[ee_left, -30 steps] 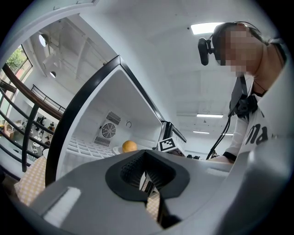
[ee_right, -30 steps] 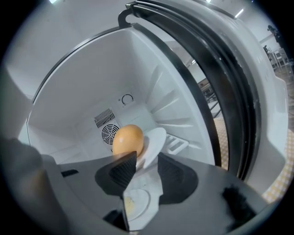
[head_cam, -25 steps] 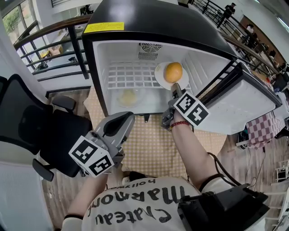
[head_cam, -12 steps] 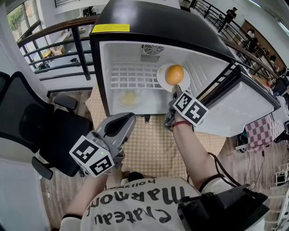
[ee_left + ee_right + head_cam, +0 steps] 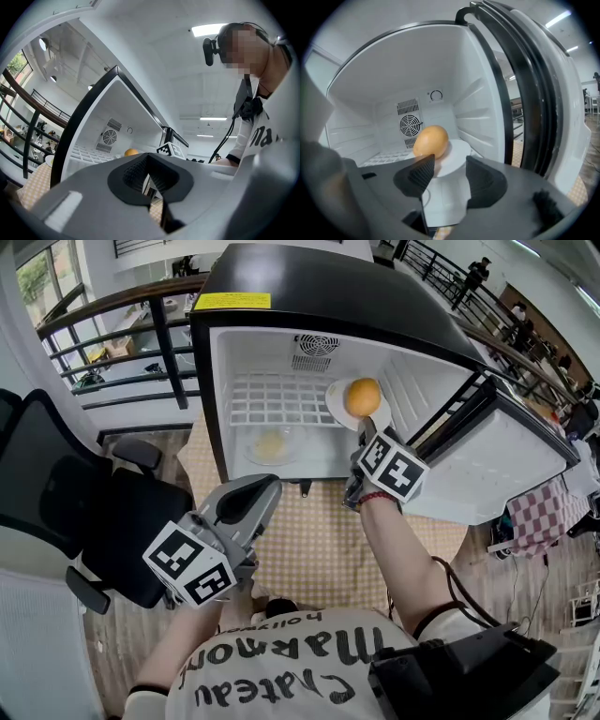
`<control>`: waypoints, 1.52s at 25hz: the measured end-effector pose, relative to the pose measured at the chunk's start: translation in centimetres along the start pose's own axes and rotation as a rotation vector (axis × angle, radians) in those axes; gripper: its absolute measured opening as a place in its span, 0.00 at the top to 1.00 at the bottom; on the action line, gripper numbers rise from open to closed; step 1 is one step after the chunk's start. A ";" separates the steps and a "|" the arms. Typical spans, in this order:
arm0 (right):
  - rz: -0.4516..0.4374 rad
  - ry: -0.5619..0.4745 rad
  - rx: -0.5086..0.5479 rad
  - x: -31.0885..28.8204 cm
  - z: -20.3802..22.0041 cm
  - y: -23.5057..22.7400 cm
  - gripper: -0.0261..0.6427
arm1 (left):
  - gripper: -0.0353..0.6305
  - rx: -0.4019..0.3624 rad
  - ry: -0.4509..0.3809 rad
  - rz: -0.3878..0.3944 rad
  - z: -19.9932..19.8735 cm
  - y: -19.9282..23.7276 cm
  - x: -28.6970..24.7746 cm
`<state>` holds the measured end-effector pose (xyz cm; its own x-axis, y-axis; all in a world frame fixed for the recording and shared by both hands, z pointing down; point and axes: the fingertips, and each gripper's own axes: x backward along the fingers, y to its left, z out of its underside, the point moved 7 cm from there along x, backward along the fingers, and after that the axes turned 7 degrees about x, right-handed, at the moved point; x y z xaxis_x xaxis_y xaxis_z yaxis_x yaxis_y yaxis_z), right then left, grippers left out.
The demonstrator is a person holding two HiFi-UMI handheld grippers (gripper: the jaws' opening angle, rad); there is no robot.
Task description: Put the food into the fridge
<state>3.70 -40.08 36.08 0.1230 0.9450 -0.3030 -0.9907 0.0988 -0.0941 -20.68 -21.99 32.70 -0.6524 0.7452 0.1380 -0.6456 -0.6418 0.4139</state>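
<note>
A white plate [image 5: 339, 407] with a round orange food [image 5: 362, 397] lies on the wire shelf [image 5: 277, 397] at the right inside the open fridge [image 5: 319, 296]. My right gripper [image 5: 367, 433] is at the plate's near rim. Its jaws have just been opening and now stand open. In the right gripper view the plate [image 5: 457, 157] rim shows in the gap of the right gripper [image 5: 450, 180], with the food [image 5: 431, 140] just beyond, and neither pad presses on it. The left gripper [image 5: 255, 491] hangs low in front of the fridge, shut and empty; the left gripper [image 5: 149, 185] view shows its pads meeting.
A clear dish with pale food [image 5: 270, 444] rests on the fridge floor below the shelf. The fridge door [image 5: 497, 460] swings open at the right. The fridge stands on a table with a checked cloth [image 5: 319, 545]. A black chair [image 5: 66, 502] is at the left.
The right gripper's jaws have opened off the plate's rim and its marker cube has rolled a little. The plate stays on the shelf. The left gripper has kept still.
</note>
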 end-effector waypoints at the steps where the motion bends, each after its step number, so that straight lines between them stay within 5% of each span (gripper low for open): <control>1: -0.001 -0.001 0.007 0.0 0.0 0.0 0.64 | 0.94 0.001 0.000 0.000 0.0 0.0 0.0; 19: -0.024 -0.110 0.116 2.2 -1.7 0.9 0.64 | 0.94 -0.014 -0.007 0.019 -0.7 -0.7 1.0; 21: -0.047 -0.138 0.134 3.2 -1.8 1.2 0.70 | 0.94 -0.014 -0.007 0.029 -0.8 -1.1 1.3; 23: -0.057 -0.165 0.153 4.5 -1.8 1.4 0.88 | 0.94 -0.014 -0.006 0.043 -0.7 -1.5 1.6; 26: -0.071 -0.195 0.181 6.5 -1.6 1.7 0.89 | 0.94 -0.018 0.008 0.077 -0.1 -2.0 2.0; 31: -0.183 -0.157 0.203 10.9 0.4 1.9 0.93 | 0.94 0.056 0.034 0.100 3.4 -2.8 2.5; 38: -0.433 -0.126 0.001 15.8 3.9 2.5 0.93 | 0.94 0.089 0.034 0.125 4.5 -4.2 1.9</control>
<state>2.96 -23.70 34.80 0.5185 0.8469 -0.1180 -0.8494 0.4941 -0.1854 -17.42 -17.07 35.28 -0.7396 0.6530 0.1632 -0.5217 -0.7093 0.4740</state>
